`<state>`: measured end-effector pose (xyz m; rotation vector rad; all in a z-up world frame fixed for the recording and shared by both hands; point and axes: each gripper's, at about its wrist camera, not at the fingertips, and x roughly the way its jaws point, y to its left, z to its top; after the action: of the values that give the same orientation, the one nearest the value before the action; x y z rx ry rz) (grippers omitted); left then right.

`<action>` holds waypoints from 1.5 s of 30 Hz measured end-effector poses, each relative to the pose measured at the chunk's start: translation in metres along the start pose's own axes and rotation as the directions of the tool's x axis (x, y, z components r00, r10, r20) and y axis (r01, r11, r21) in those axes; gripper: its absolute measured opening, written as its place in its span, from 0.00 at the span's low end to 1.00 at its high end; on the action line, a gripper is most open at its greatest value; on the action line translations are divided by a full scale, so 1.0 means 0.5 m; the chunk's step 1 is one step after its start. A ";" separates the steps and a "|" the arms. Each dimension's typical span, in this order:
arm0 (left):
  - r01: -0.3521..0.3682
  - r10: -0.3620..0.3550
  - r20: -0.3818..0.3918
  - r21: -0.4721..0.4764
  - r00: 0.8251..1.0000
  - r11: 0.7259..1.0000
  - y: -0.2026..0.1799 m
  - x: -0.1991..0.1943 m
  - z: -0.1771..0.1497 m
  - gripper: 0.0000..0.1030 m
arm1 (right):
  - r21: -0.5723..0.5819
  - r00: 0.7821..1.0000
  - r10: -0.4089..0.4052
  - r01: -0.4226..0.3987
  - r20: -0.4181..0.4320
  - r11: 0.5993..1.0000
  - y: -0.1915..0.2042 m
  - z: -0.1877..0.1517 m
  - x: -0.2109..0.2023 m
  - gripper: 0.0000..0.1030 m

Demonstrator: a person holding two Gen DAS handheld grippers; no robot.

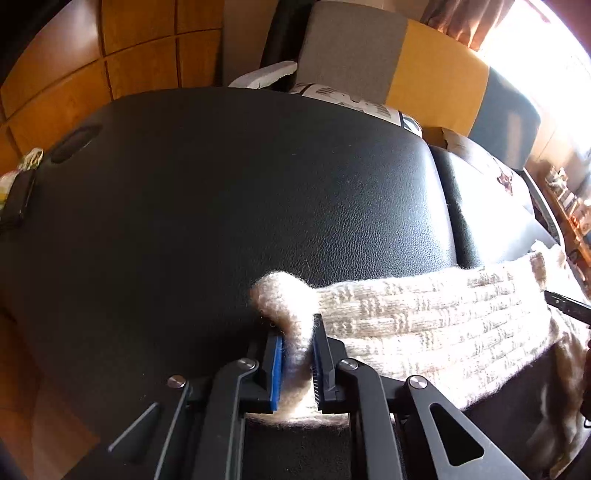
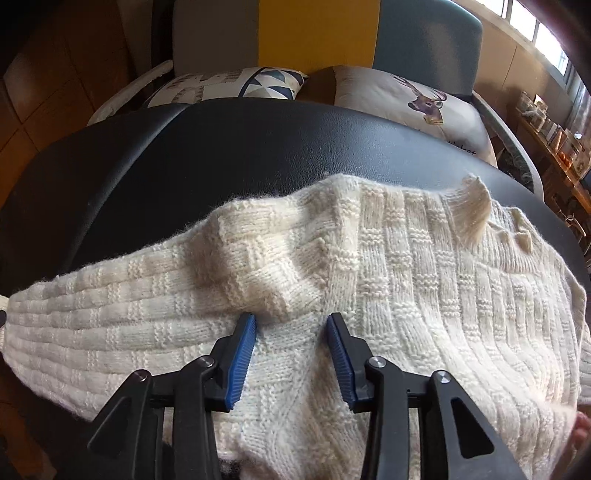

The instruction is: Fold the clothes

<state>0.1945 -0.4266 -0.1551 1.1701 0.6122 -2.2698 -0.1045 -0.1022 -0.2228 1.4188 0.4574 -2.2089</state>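
A cream knitted sweater [image 2: 406, 280] lies spread on a black leather bench [image 2: 258, 147]. One sleeve [image 1: 424, 314] stretches out to the left across the bench. My left gripper [image 1: 297, 332] is shut on the fuzzy cuff end of that sleeve [image 1: 284, 295], which bulges up between the blue pads. Over the sweater's body near the shoulder hovers my right gripper [image 2: 291, 321], open, with a raised fold of knit [image 2: 258, 280] just ahead of its fingertips. A ribbed collar [image 2: 472, 210] sticks up at the far right.
Behind the bench stand patterned cushions [image 2: 229, 85] and a deer-print pillow [image 2: 424, 103] against a grey and yellow backrest [image 2: 317, 33]. Wooden panelling [image 1: 110, 55] is at the left, cluttered shelves [image 2: 554, 140] at the right. Bare black leather [image 1: 203, 203] lies left of the sleeve.
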 end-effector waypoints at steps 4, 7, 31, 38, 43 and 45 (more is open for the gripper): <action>0.001 0.000 0.045 -0.032 0.999 1.000 0.001 -0.019 -0.009 0.12 | -0.042 1.000 -0.003 0.003 0.000 0.999 0.020 0.014 0.004 0.29; -0.009 0.016 0.113 -0.062 0.993 0.998 0.012 -0.049 0.000 0.12 | -0.024 0.999 0.029 -0.028 0.017 0.999 0.043 0.036 0.003 0.09; 0.311 -0.310 0.030 -0.162 0.950 0.937 -0.024 -0.144 -0.038 0.45 | 0.060 0.993 0.037 -0.043 0.108 0.997 -0.026 -0.181 -0.203 0.28; 0.510 -0.507 -0.172 -0.026 0.845 0.859 -0.281 -0.098 -0.112 0.45 | 0.201 0.988 0.023 -0.054 0.152 0.978 -0.115 -0.288 -0.250 0.28; 0.532 -0.510 -0.251 0.023 0.823 0.846 -0.398 -0.070 -0.131 0.45 | 0.242 0.991 0.005 -0.037 0.134 0.970 -0.163 -0.325 -0.267 0.28; 0.542 -0.516 -0.263 0.033 0.816 0.840 -0.412 -0.060 -0.119 0.45 | 0.236 0.992 0.019 -0.048 0.124 0.971 -0.173 -0.341 -0.270 0.28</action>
<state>0.1175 -0.2257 -0.1290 1.4940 1.0356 -2.6601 0.0242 0.0855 -0.1672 1.3872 0.1277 -2.3693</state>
